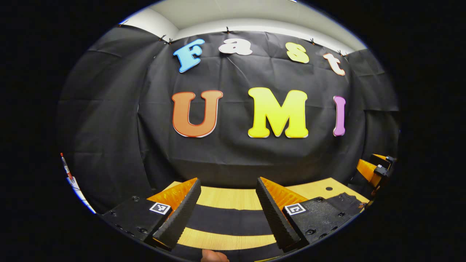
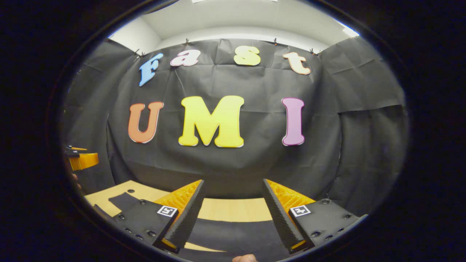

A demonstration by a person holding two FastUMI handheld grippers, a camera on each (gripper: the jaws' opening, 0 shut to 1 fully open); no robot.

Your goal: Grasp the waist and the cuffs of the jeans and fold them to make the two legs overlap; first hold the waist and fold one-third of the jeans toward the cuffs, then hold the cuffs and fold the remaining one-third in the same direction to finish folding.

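Jeans (image 1: 233, 220), likely soft and heavy, should be pinched at 6 o'clock; left claw (image 1: 227, 207) and right claw (image 2: 233, 211) are held spread.

1. Jeans (image 1: 233, 222) on table (image 1: 225, 198): dark bands, cut off at bottom edge; waist and cuffs not distinguishable.
2. Right gripper (image 1: 375, 171): clipped at left gripper view's rim.
3. Left gripper (image 2: 82, 160): clipped at right gripper view's rim.

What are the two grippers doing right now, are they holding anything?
Left gripper: open, holding nothing, above the dark jeans on the table.
Right gripper: open, holding nothing.
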